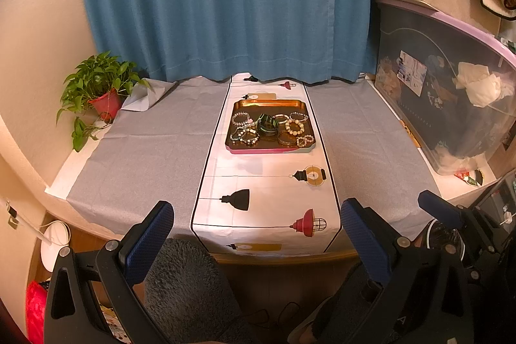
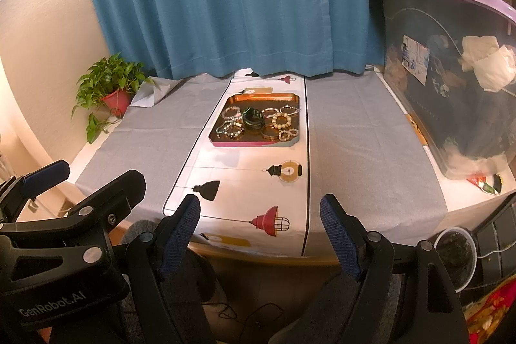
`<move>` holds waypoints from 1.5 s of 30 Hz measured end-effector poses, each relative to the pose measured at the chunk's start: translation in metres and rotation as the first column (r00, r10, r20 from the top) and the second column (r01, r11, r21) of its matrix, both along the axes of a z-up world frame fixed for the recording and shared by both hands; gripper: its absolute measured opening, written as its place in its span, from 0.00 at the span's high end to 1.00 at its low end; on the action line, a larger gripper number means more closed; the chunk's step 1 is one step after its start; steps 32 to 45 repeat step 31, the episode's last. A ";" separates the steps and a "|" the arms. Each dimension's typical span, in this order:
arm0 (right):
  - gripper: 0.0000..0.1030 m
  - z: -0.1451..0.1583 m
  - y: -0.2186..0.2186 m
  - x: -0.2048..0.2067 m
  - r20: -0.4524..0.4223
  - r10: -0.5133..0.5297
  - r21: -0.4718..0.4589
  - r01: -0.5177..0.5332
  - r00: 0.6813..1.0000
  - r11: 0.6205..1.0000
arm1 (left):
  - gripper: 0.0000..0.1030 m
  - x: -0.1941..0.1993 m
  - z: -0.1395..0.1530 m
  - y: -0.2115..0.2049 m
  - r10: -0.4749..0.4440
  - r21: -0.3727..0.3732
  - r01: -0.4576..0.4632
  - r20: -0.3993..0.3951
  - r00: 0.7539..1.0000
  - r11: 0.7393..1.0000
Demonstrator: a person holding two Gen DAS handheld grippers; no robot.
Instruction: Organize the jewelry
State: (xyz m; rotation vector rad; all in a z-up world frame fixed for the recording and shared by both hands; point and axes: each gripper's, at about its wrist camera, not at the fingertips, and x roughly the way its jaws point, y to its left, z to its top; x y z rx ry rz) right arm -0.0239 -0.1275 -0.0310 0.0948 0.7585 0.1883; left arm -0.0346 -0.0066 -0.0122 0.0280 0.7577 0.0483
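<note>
A copper tray with a pink front rim [image 1: 269, 151] [image 2: 254, 144] sits on a white lamp-print runner in the middle of the table. Several bead bracelets [image 1: 295, 127] [image 2: 281, 120], metal bangles [image 1: 287, 138] and a dark green round box [image 1: 267, 124] [image 2: 252, 118] lie inside it. My left gripper [image 1: 256, 211] hangs open over the table's near edge, far short of the tray, with nothing between its blue pads. To its right my right gripper [image 2: 259, 208] is also open and empty, beside the left one [image 2: 93, 182].
A grey cloth [image 1: 145, 150] covers the table. A potted plant [image 1: 103, 92] stands back left, a blue curtain [image 1: 225, 2] hangs behind, and a large clear storage bin [image 1: 451, 92] lines the right side. A fuzzy grey cushion [image 1: 183, 279] lies below the front edge.
</note>
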 end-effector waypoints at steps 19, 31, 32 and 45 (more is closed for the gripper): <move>0.25 -0.001 0.001 0.001 -0.001 0.000 -0.002 0.000 1.000 1.000 | 0.00 0.001 -0.001 0.001 0.001 -0.002 -0.001 -0.001 1.000 1.000; 0.25 -0.004 0.001 0.002 -0.014 0.003 -0.005 -0.003 1.000 1.000 | 0.00 0.007 -0.010 0.002 -0.002 -0.011 0.001 -0.018 1.000 1.000; 0.25 -0.004 0.001 0.002 -0.014 0.003 -0.005 -0.003 1.000 1.000 | 0.00 0.007 -0.010 0.002 -0.002 -0.011 0.001 -0.018 1.000 1.000; 0.25 -0.004 0.001 0.002 -0.014 0.003 -0.005 -0.003 1.000 1.000 | 0.00 0.007 -0.010 0.002 -0.002 -0.011 0.001 -0.018 1.000 1.000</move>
